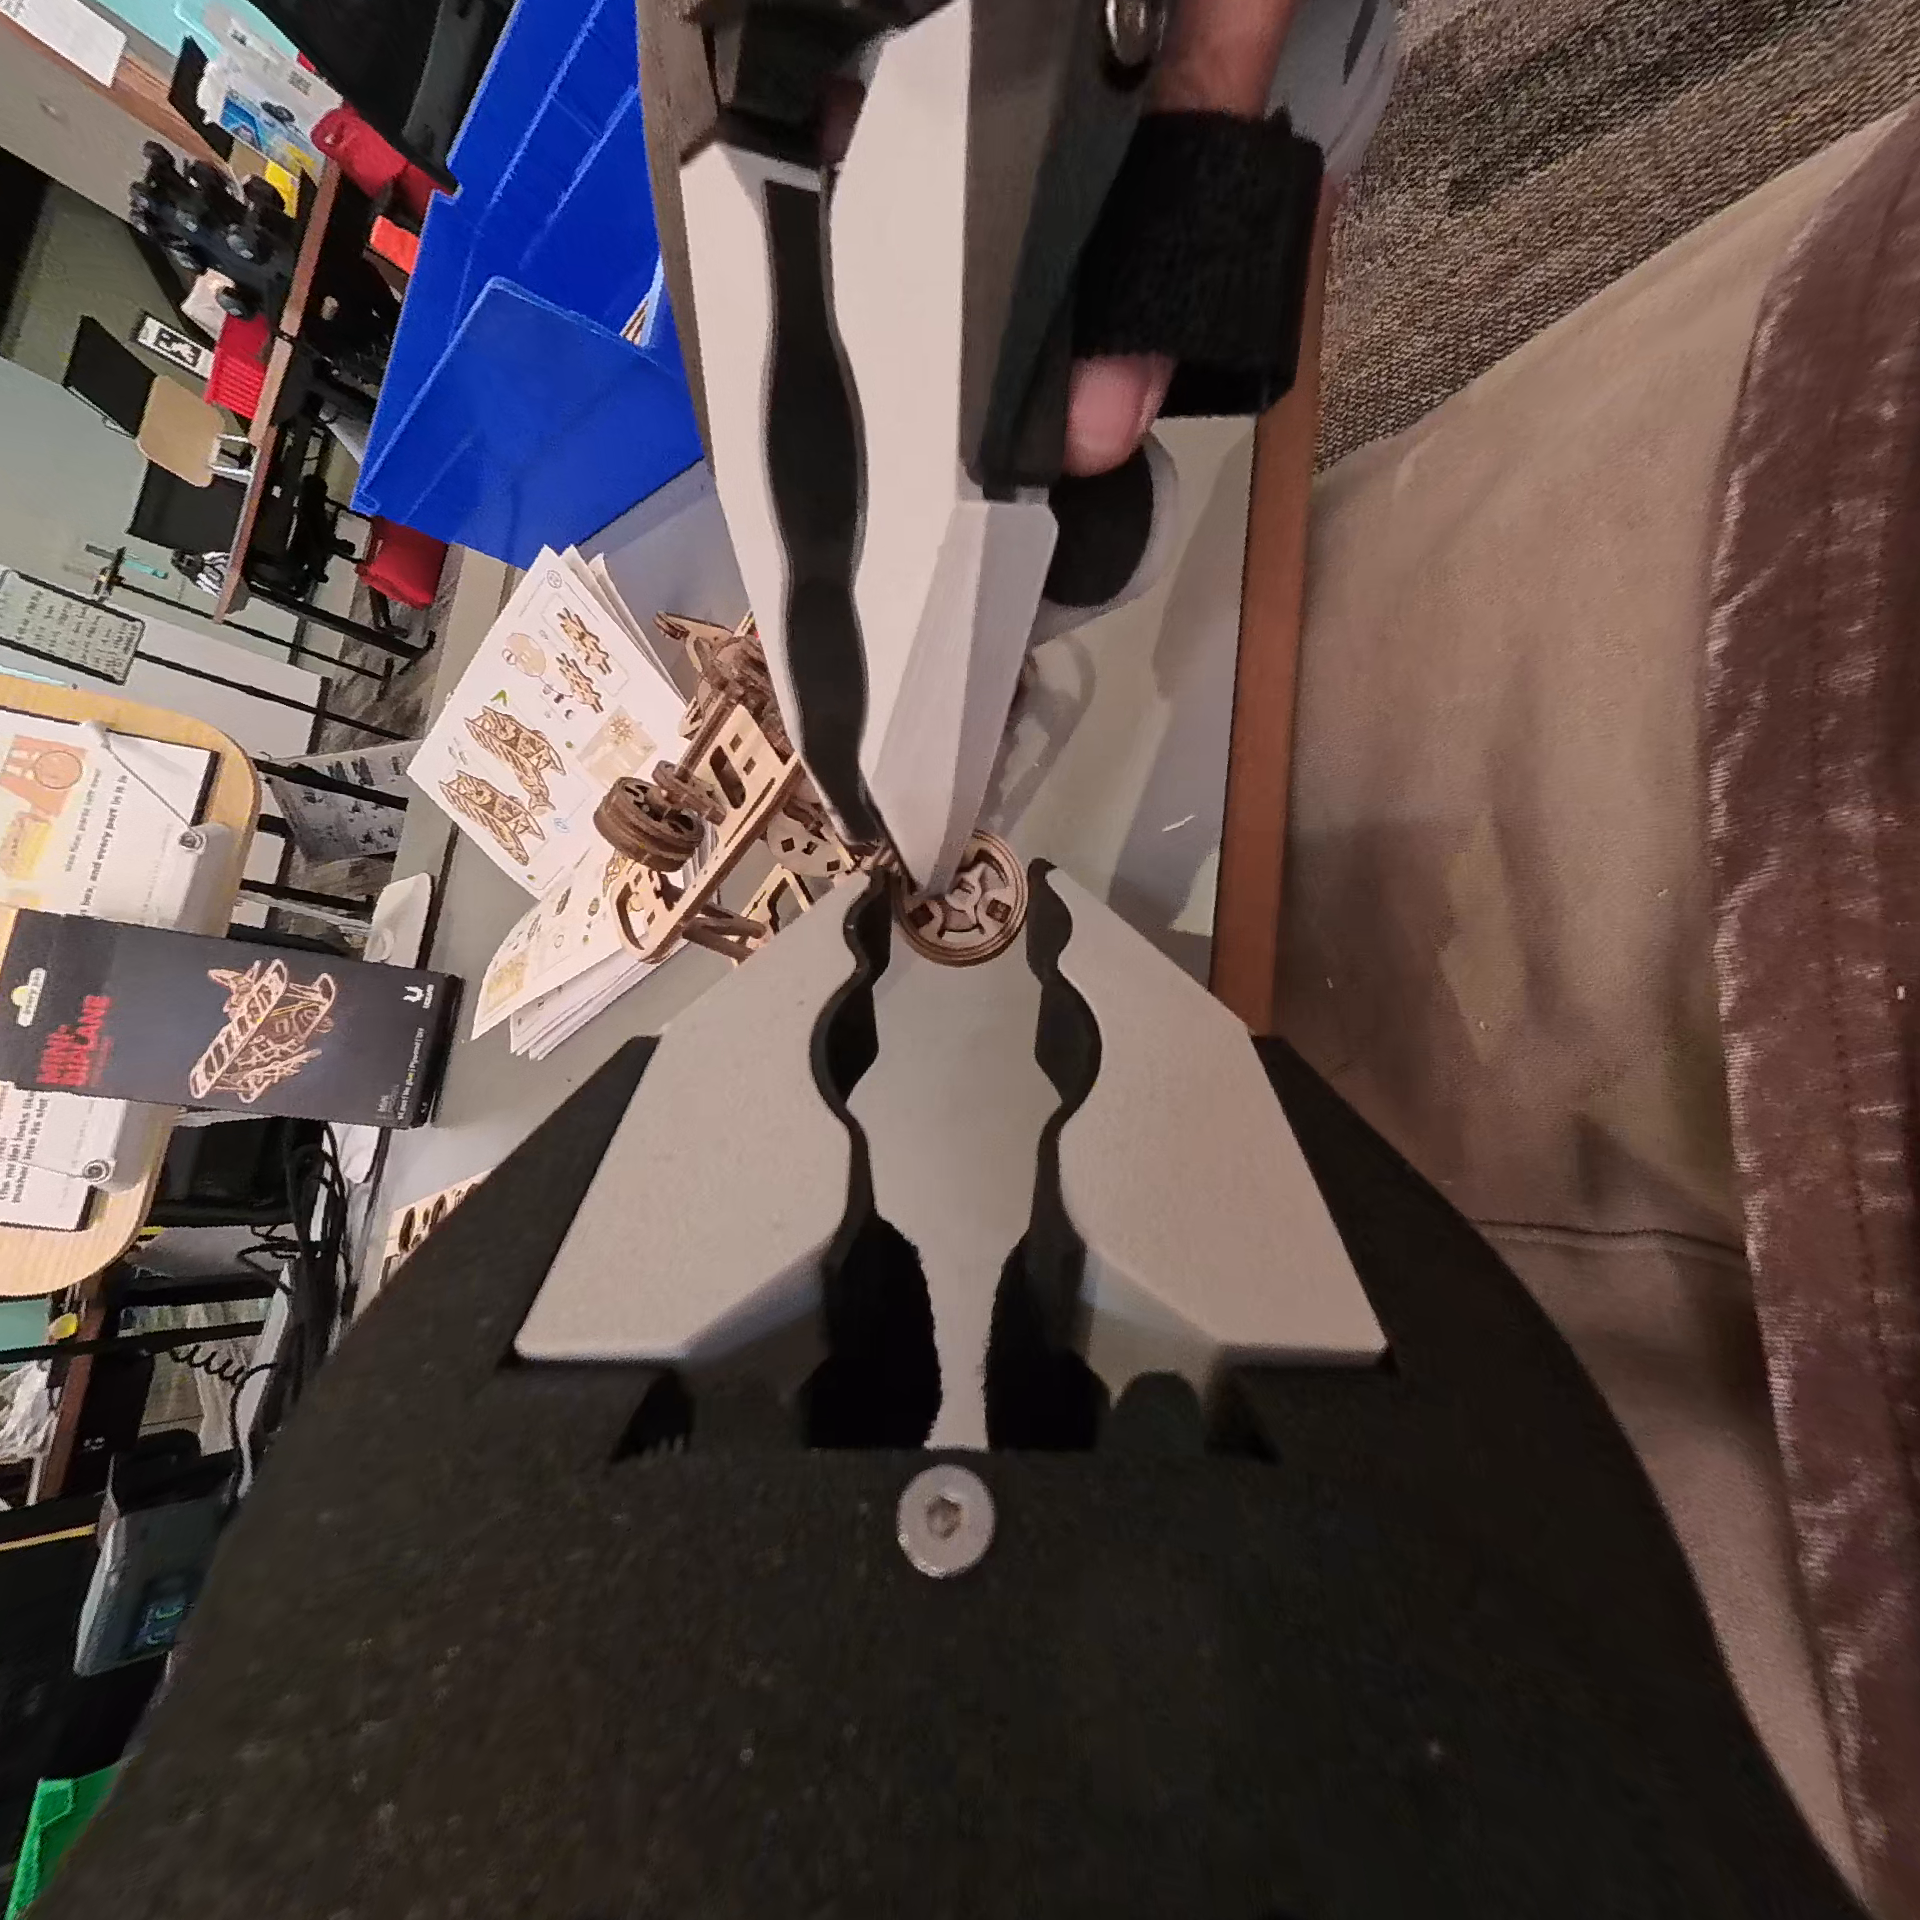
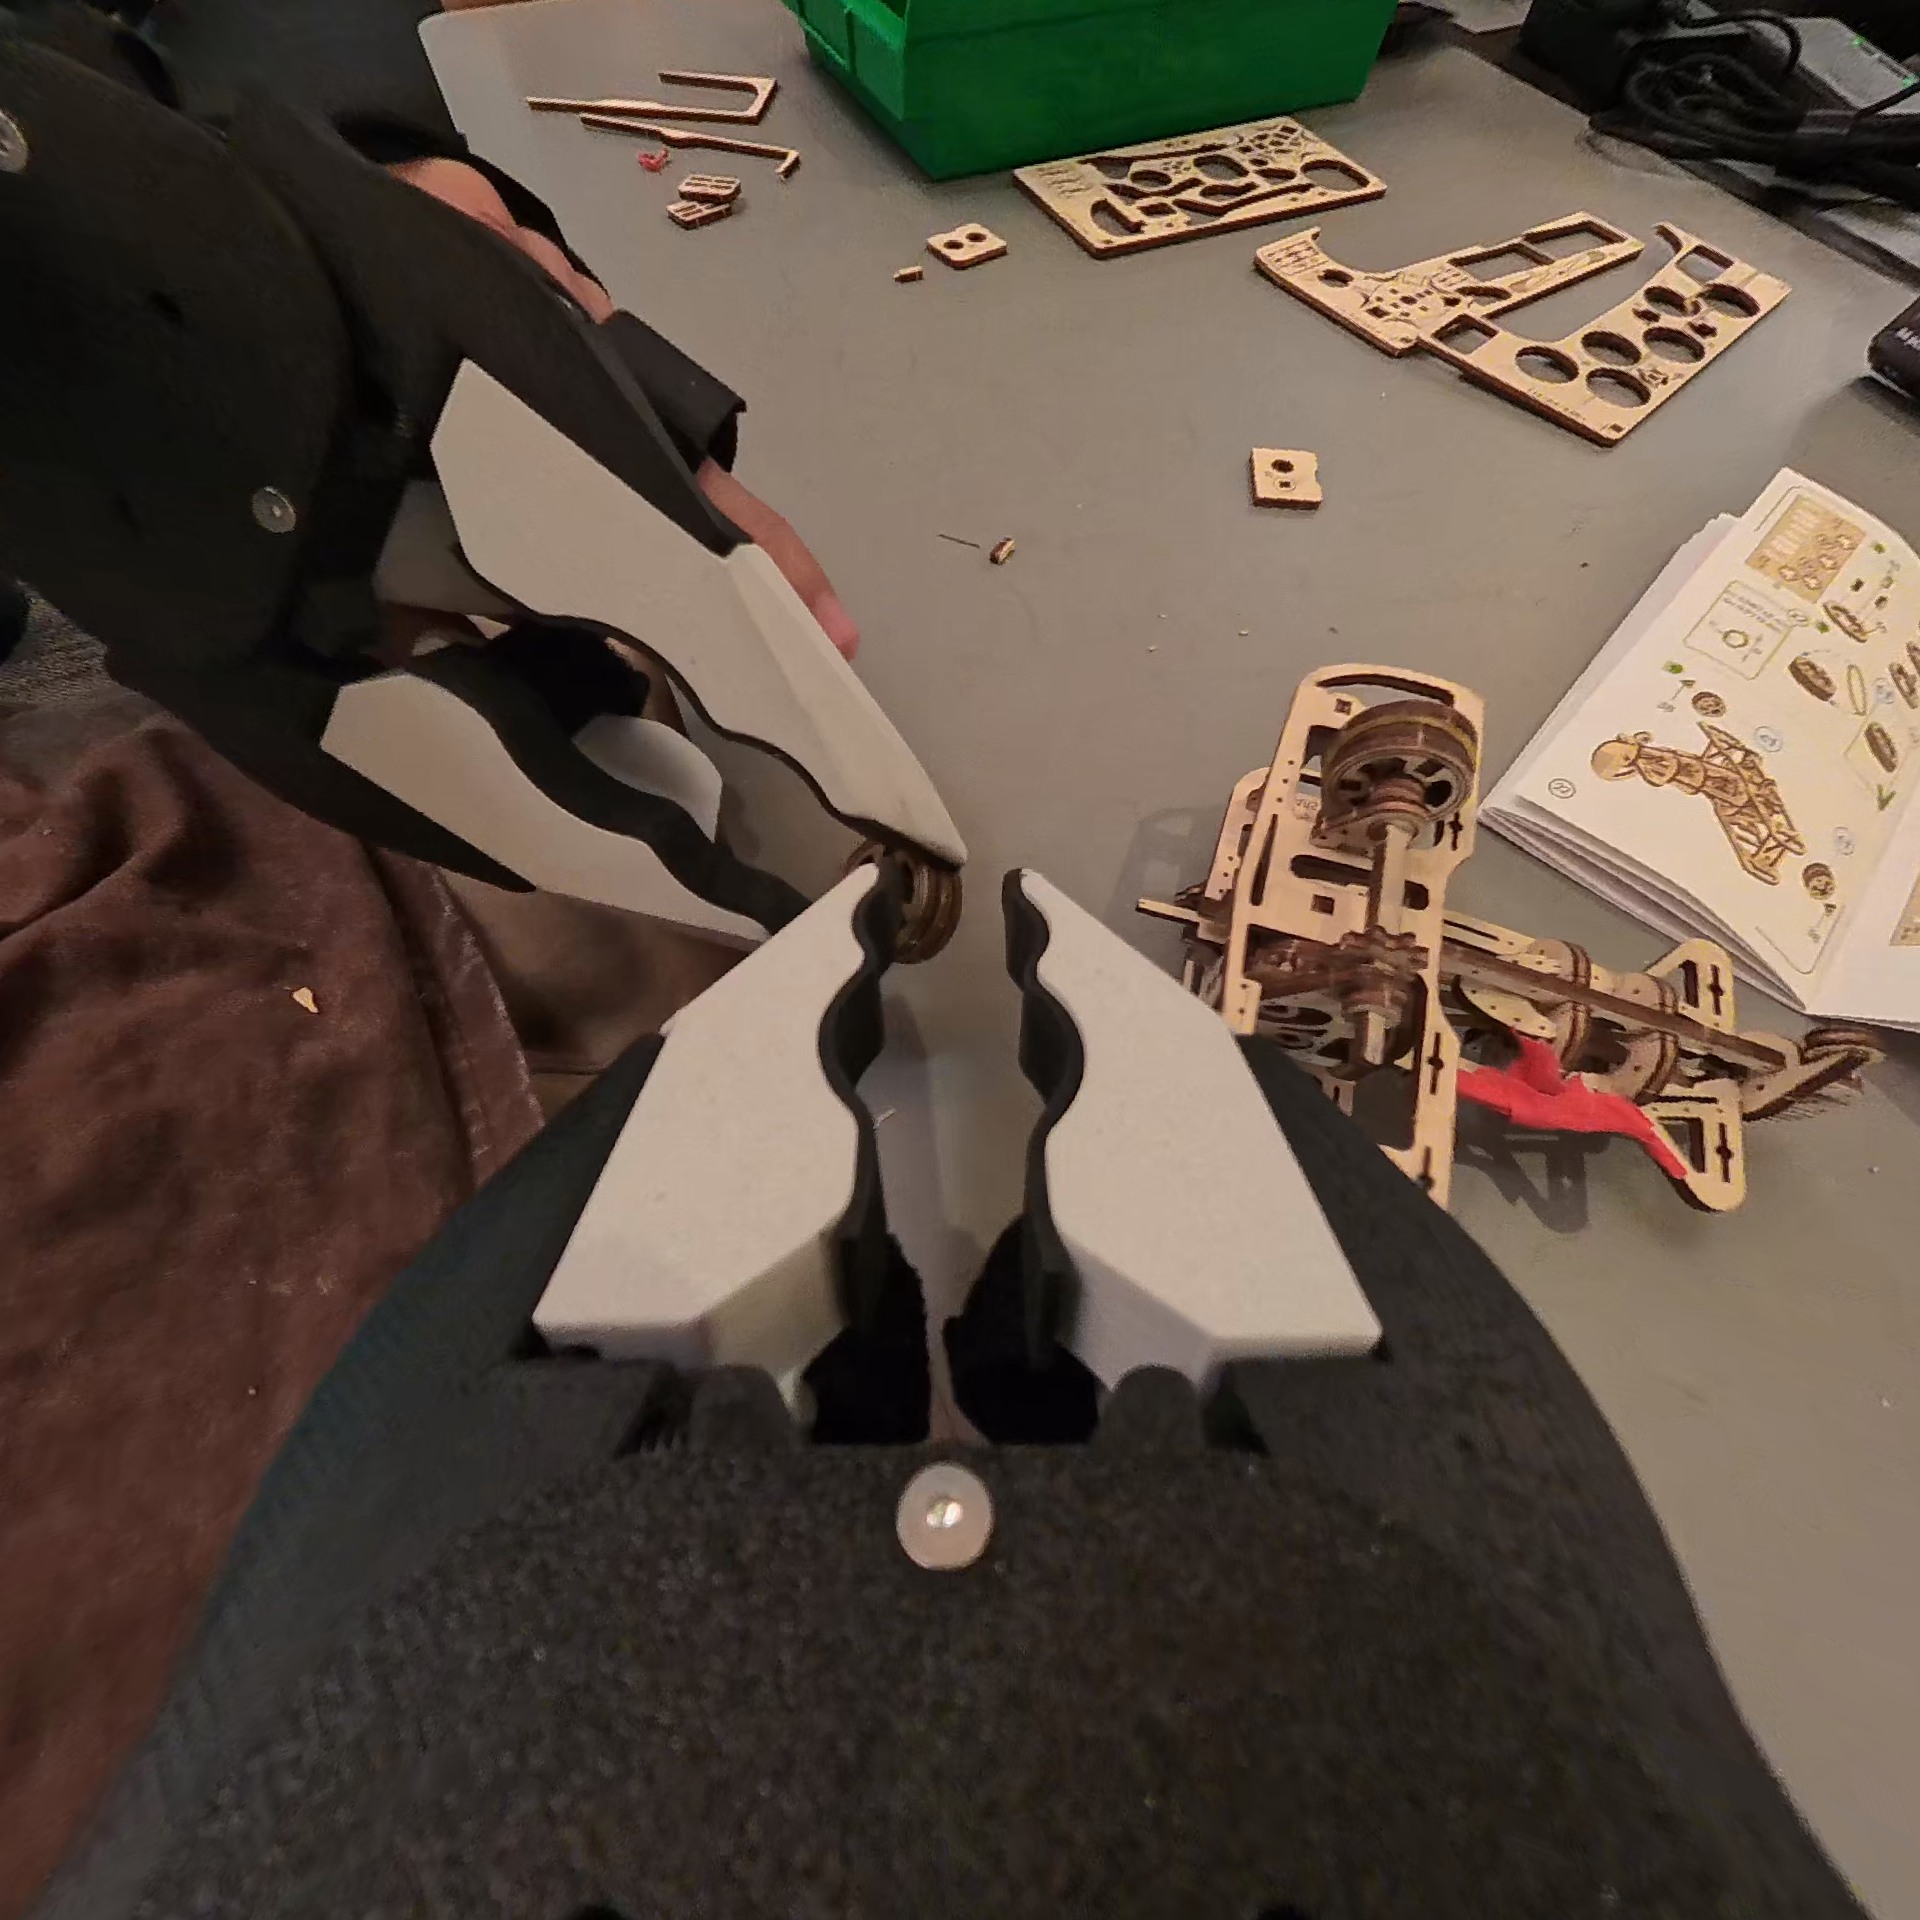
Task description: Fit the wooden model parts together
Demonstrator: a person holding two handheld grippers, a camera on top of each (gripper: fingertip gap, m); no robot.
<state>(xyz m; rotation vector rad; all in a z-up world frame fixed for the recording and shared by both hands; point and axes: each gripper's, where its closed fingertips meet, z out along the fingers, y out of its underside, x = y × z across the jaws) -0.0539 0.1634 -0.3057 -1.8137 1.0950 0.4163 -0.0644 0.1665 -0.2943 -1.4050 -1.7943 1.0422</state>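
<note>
A small round wooden wheel (image 1: 961,909) sits between the tips of my left gripper (image 1: 958,883), which grips it by the rim just above the grey table (image 1: 1143,727). My right gripper (image 2: 940,881) is open. The wheel (image 2: 920,904) shows edge-on against its left pad, with a gap to the right pad. In the left wrist view the right gripper (image 1: 899,862) comes down from above onto the wheel. The partly built wooden plane model (image 2: 1455,935) lies on the table to the right, also seen in the left wrist view (image 1: 707,831).
An open instruction booklet (image 2: 1766,748) lies beyond the model. Punched wooden sheets (image 2: 1507,312), loose small pieces (image 2: 1285,478) and a green bin (image 2: 1091,62) are farther back. Blue bins (image 1: 520,312) and a dark kit box (image 1: 229,1018) stand nearby. A person's brown garment (image 2: 208,1039) is at the table edge. My two grippers' fingertips are within a few centimetres of each other.
</note>
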